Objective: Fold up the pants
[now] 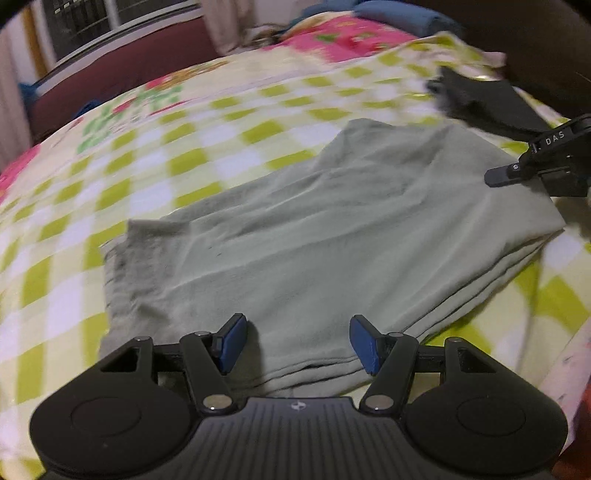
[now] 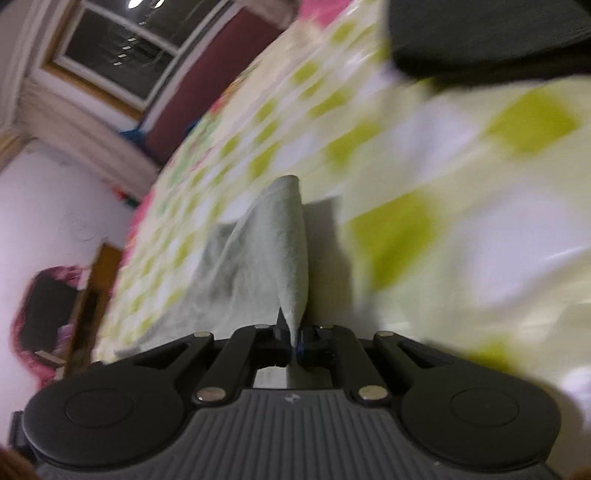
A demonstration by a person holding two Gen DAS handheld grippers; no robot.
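Observation:
The pale grey-green pants (image 1: 314, 236) lie folded in layers on the checkered bedspread (image 1: 147, 177). My left gripper (image 1: 299, 341) is open, its blue pads spread just above the near edge of the pants, holding nothing. My right gripper (image 2: 293, 345) is shut on a pinched edge of the pants (image 2: 280, 251), which rises as a ridge in front of it. The right gripper also shows in the left wrist view (image 1: 539, 162) at the right side of the pants.
A dark garment (image 1: 480, 99) lies at the far right of the bed; it also shows in the right wrist view (image 2: 487, 33). A maroon headboard (image 1: 122, 70) and a window (image 2: 118, 48) stand beyond the bed. Blue cloth (image 1: 399, 14) lies at the far end.

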